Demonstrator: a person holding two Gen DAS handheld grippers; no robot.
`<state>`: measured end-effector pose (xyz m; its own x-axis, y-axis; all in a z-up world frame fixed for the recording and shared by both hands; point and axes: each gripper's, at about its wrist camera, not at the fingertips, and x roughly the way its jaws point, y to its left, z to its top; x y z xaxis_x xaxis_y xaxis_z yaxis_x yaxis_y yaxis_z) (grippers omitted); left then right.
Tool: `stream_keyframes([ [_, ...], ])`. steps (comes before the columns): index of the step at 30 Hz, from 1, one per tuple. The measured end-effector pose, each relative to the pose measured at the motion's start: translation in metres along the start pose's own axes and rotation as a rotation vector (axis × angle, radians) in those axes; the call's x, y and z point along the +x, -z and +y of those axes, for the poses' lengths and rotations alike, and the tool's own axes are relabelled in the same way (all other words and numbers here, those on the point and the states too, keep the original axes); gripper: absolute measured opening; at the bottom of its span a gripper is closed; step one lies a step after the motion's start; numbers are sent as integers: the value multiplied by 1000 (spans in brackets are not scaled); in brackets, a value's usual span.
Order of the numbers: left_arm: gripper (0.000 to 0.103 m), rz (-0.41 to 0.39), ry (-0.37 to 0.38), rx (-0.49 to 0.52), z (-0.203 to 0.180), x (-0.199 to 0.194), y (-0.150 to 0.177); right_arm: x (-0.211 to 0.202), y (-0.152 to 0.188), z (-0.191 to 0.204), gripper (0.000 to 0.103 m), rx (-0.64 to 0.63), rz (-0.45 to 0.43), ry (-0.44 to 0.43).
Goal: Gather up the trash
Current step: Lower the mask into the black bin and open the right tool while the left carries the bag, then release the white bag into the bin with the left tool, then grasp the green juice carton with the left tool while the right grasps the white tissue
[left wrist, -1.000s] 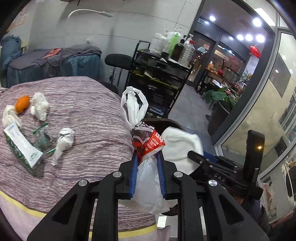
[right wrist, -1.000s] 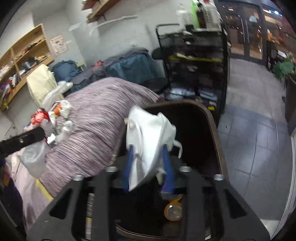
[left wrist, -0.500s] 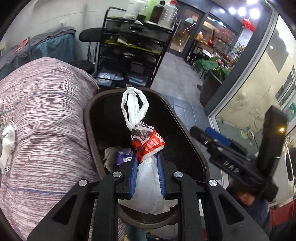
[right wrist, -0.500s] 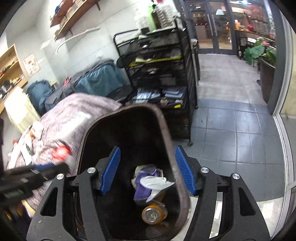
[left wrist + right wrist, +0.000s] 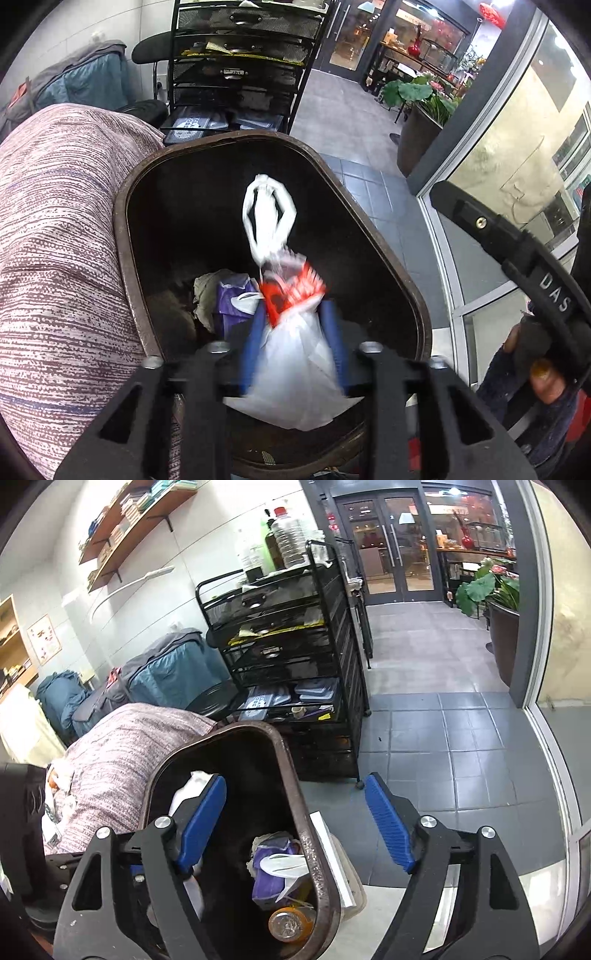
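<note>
Tiled floor, glass doors at the upper right, a black wire-mesh cart (image 5: 295, 657) against the wall. A table under a purple striped cloth (image 5: 62, 236) fills the left of the left wrist view, and a dark brown trash bin (image 5: 384, 258) stands hard against its edge, at the centre of the frame.

Left gripper (image 5: 291, 343): positioned over the bin mouth, low centre of its view. Its jaws have just been opening. A knotted white plastic bag (image 5: 295, 373) with red print sits between the blue pads, blurred; the pads appear to have drawn back from its sides. I judge the bag released and dropping, though contact cannot be ruled out through the blur.

Right gripper (image 5: 295, 819): its jaws have just been opening and now stand wide, nothing between them. It spans the bin's right rim, lower centre of its view.

Bin contents, lower centre of the right wrist view: a purple wrapper (image 5: 273, 871), crumpled white plastic, an orange drinks can (image 5: 288, 925).

Progress: several items are binned and the white bag is at the point of deposit. At the left edge of the right wrist view, some pale litter (image 5: 61, 786) shows on the cloth, partly hidden. I judge further collection trips necessary; the count remaining cannot be established.
</note>
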<state>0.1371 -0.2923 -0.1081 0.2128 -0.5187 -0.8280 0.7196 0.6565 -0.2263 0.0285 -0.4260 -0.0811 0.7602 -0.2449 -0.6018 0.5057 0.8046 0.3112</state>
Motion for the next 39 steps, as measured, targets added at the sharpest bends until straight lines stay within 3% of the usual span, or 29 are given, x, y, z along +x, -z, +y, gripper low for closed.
stream_keyframes([
  [1,58,-12,-8,4,-1,-2,1,2,0,0,78,2,2,1],
  [4,74,-48,-18,10,-1,-8,2,3,-2,-1,78,3,8,3],
  [11,77,-117,-15,-14,1,-30,1,3,-2,7,80,-11,19,-26],
  [16,87,-237,-82,-7,3,-67,7,5,2,20,80,-36,33,-56],
  [21,91,-300,-141,-33,18,-93,14,9,7,37,81,-68,57,-98],
  [30,92,-345,-211,-168,71,-128,39,16,14,102,81,-186,123,-274],
  [39,92,-375,-343,-401,160,-168,71,22,26,194,81,-371,176,-460],
])
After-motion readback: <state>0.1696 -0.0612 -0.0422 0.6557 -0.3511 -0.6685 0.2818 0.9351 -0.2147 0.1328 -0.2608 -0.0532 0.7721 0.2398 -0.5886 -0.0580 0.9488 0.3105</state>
